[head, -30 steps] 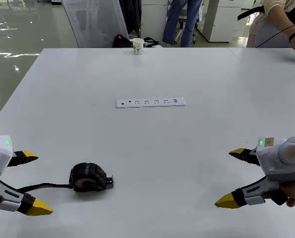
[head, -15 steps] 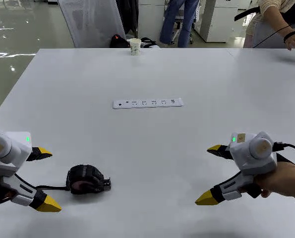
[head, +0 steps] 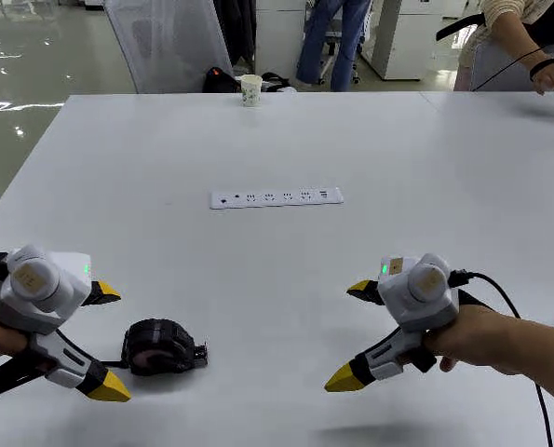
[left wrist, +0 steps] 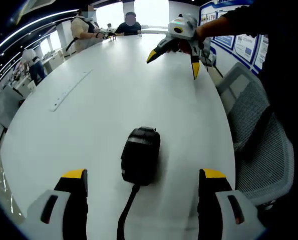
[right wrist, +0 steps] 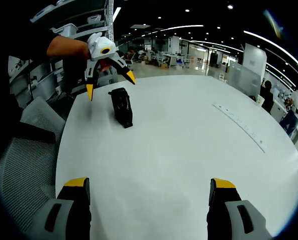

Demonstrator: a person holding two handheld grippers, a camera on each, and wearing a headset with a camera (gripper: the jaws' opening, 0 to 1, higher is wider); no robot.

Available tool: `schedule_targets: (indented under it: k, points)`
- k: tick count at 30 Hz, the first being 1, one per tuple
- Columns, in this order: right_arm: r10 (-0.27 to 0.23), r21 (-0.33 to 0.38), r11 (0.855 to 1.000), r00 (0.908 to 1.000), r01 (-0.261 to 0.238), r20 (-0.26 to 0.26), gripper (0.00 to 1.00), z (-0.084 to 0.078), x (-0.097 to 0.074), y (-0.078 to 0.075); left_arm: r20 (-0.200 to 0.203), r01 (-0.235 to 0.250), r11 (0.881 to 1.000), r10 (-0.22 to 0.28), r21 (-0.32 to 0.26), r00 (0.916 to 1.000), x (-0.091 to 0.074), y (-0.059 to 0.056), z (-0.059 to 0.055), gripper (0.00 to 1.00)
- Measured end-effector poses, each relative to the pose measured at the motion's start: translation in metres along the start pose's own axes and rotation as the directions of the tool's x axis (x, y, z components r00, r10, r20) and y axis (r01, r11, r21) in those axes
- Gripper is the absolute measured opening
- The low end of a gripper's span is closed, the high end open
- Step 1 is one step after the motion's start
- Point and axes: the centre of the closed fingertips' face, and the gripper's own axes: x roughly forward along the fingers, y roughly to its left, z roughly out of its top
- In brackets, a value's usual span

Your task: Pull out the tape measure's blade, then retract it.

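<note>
Both grippers have swung inward! The left gripper, jaws spread wide, faces the one tape measure, a rounded black case lying just beyond its yellow tips on the smooth white table. The right gripper gapes empty, well apart.

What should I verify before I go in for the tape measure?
1. Left gripper open: ok, jaws wide apart.
2. Tape measure lined up: ok, centred ahead between the left jaws in the left gripper view.
3. Grip made: not ok, neither gripper touches it.
4. Strap clear: not ok, it trails back between the left jaws.
5. Right gripper open: ok, well apart from the tape measure.
6. Blade retracted: ok, just its end tab sticks out, toward the right gripper.
</note>
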Motion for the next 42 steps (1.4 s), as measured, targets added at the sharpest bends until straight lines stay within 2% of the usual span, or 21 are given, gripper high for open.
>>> schedule_targets:
  k: [8, 11, 15, 17, 31, 35, 42]
  points:
    - [0.039, -0.04, 0.998, 0.9992, -0.039, 0.008, 0.99, 0.013, 0.013, 0.003, -0.018, 0.002, 1.0, -0.001, 0.021, 0.9998, 0.012, 0.006, 0.003, 0.83]
    - [0.055, -0.047, 0.997, 0.9984, -0.055, 0.007, 0.93, 0.018, 0.021, 0.004, -0.038, -0.002, 0.999, 0.003, 0.045, 0.9993, 0.019, 0.009, 0.003, 0.81]
    - [0.072, -0.046, 0.996, 0.9974, -0.072, 0.003, 0.93, 0.022, 0.029, 0.005, -0.044, 0.004, 0.999, -0.003, 0.04, 0.999, 0.025, 0.009, 0.005, 0.79]
    - [0.078, -0.057, 0.995, 0.9969, -0.077, 0.005, 0.91, 0.025, 0.033, 0.005, -0.059, -0.002, 0.998, 0.006, 0.059, 0.9982, 0.028, 0.011, 0.005, 0.76]
    - [0.125, -0.103, 0.987, 0.9918, -0.122, 0.026, 0.88, 0.051, 0.064, 0.013, -0.096, 0.034, 0.997, -0.028, 0.067, 0.995, 0.049, 0.003, 0.007, 0.6]
    - [0.142, -0.116, 0.984, 0.9896, -0.138, 0.025, 0.86, 0.059, 0.072, 0.018, -0.097, 0.045, 0.997, -0.038, 0.069, 0.9945, 0.051, 0.002, 0.008, 0.58]
    - [0.167, -0.155, 0.974, 0.9858, -0.163, 0.014, 0.79, 0.068, 0.086, 0.023, -0.096, 0.065, 0.995, -0.058, 0.073, 0.9937, 0.052, 0.002, 0.01, 0.47]
